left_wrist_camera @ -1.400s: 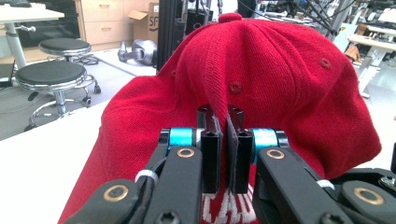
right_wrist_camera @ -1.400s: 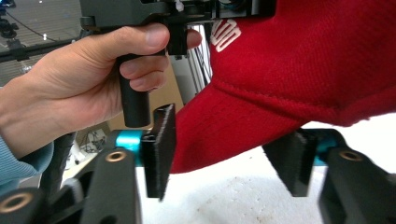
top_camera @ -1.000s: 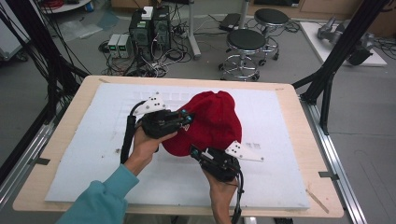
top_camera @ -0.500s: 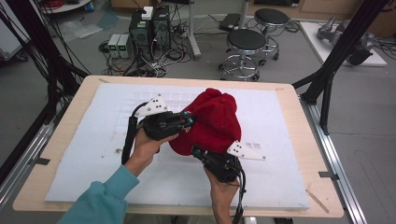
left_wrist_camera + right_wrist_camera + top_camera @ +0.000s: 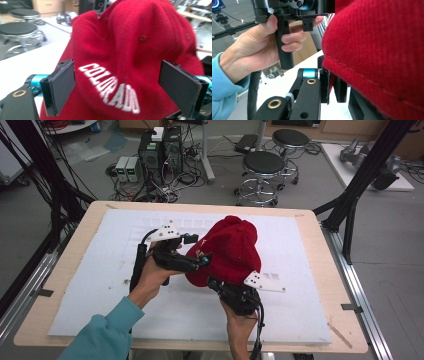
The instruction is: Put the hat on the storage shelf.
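Left tongs [image 5: 120, 85] just sprang open (white foam board [image 5: 100, 270]).

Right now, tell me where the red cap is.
In the high view the red cap is raised over the middle of the white board, between the open left gripper and the right gripper, which pinches its near edge.

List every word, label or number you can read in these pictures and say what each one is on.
"COLORADO": white capital letters on the side of the red cap, seen in the left gripper view between the open left tongs.
White marks on the red cap in the high view: too small to read.
Dotted markings on the grey plates atop the tongs: not legible text.
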Action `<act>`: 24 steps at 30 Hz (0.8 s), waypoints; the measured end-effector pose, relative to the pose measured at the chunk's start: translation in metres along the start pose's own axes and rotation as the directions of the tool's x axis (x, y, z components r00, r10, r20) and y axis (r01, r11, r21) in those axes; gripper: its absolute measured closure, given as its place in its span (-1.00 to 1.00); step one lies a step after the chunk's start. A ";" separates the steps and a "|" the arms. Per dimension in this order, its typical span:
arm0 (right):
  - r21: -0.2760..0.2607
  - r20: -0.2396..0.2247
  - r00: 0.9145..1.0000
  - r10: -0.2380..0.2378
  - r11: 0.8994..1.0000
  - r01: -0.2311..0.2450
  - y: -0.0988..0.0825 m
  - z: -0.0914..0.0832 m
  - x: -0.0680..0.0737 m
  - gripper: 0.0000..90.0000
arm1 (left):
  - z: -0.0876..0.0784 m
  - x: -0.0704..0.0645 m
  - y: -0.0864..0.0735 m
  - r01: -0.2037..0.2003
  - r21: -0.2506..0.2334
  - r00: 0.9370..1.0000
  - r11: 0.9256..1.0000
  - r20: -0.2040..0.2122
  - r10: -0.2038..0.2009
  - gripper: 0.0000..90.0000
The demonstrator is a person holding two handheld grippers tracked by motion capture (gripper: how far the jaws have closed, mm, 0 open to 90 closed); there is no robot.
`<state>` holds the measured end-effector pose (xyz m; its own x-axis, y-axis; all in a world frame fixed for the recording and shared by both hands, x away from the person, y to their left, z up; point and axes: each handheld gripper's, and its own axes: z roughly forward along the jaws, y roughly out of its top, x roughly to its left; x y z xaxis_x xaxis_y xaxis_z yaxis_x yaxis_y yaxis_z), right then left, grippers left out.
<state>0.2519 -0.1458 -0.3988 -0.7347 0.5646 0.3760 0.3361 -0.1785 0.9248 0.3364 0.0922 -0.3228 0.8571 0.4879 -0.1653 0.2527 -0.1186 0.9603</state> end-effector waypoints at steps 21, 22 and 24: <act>0.011 0.093 0.994 -0.059 0.998 0.058 0.029 -0.007 -0.016 0.90 | -0.096 0.042 -0.047 -0.042 0.072 0.980 0.997 -0.190 0.055 -0.67; 0.016 0.099 0.993 -0.057 0.998 0.056 0.032 -0.006 -0.018 0.90 | -0.102 0.044 -0.052 -0.044 0.075 0.978 0.996 -0.203 0.058 -0.67; 0.021 0.107 0.992 -0.068 0.998 0.066 0.038 -0.004 -0.020 0.90 | -0.111 0.048 -0.061 -0.042 0.088 0.972 0.995 -0.225 0.061 -0.67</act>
<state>0.2766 -0.1669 -0.3708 -0.6884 0.6586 0.3039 0.2992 -0.1238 0.9461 0.3126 0.2186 -0.3642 0.7476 0.6621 -0.0518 0.2555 -0.2148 0.9426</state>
